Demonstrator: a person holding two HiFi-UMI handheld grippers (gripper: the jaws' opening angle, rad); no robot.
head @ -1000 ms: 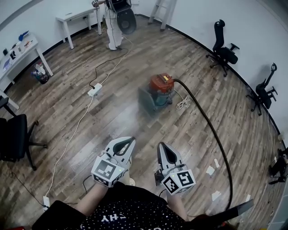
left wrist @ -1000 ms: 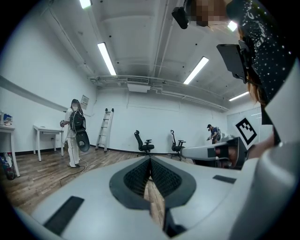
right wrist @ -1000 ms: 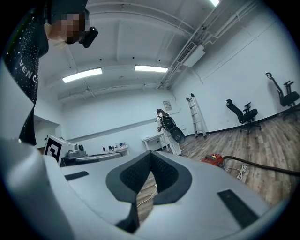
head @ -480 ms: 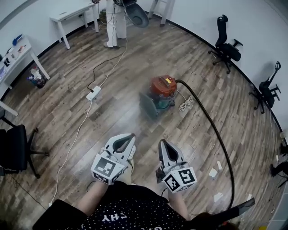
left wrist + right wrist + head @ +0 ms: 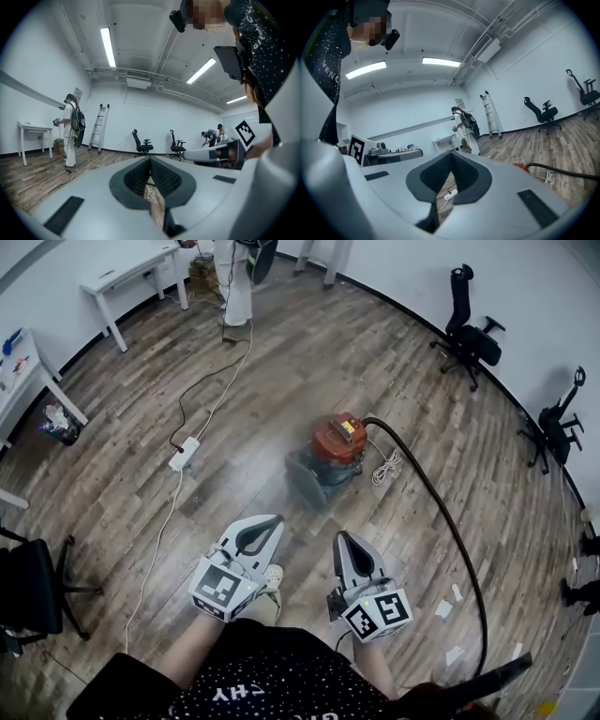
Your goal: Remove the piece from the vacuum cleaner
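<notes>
Vacuum cleaner, a red-lidded canister with a dark teal body [image 5: 336, 448], sits just right of centre in the head view on the brown wood-plank floor [image 5: 450, 399]. One unit, untouched. My read is that the task hasn't started: both tools are well apart from it.

Biggest items first.
- Two white desks [image 5: 127, 270], one upper left and one at the left edge, both set against the wall.
- Three black office chairs [image 5: 473, 338]: two along the right wall and one at the lower left edge, parked out of the way.
- One person in light clothes [image 5: 234, 282] stands at the top edge.

One black hose [image 5: 441, 512] leaves the canister's right side and arcs down to the lower right. It looks slack, so it shouldn't tug the body. One grey-teal flat panel [image 5: 305, 476] sits at the canister's lower left. It's likely the piece to pull, but I can't confirm that.

Left gripper [image 5: 274, 520] and right gripper [image 5: 339, 537] are two grey tongs at bottom centre, side by side, pointing up-frame toward the vacuum. Both pairs of tongs are pressed together with nothing between them, and each gripper view shows only floor past the tips. That's sensible for an approach; they'd need to spread before any grab.

One white power strip [image 5: 184, 454] lies left of the vacuum on a white cable. One coiled white cord [image 5: 382, 468] lies just right of the canister. A few paper scraps [image 5: 439, 608] are at lower right.
</notes>
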